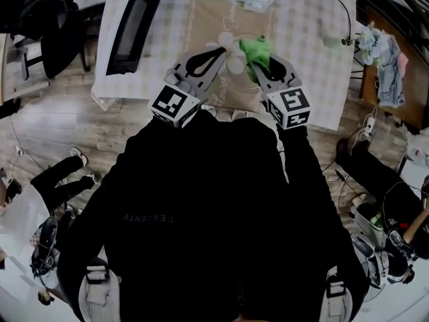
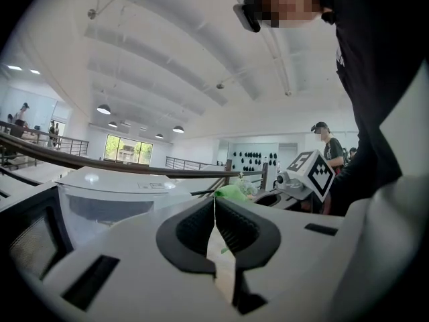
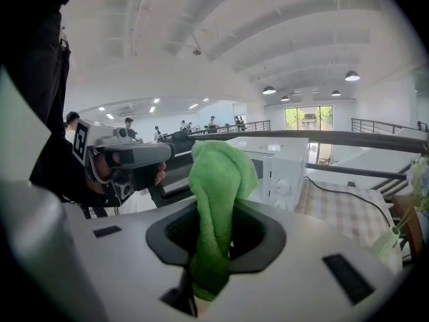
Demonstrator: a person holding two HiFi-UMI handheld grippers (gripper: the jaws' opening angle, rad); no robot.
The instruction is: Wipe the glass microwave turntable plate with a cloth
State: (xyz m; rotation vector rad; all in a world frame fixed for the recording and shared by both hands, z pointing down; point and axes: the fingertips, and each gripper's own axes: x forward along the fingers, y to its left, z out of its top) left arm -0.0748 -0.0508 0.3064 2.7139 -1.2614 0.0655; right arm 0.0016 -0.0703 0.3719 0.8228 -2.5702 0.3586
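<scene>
Over the desk (image 1: 315,45), the left gripper (image 1: 216,54) has its fingers clenched, apparently on the plate (image 1: 231,45) edge; just right of the plate, the right gripper (image 1: 261,64) has its fingers grasping the cloth (image 1: 256,49), which touches it.

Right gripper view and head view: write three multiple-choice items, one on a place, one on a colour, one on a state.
1. The right gripper is held over: A) a sink B) the checked table C) a bed.
2. The cloth is: A) red B) white C) green.
3. The right gripper's jaws are: A) shut on the cloth B) wide open C) out of view.
B: checked tabletop lies beneath it. C: plainly green. A: the cloth is pinched between the jaws.
</scene>
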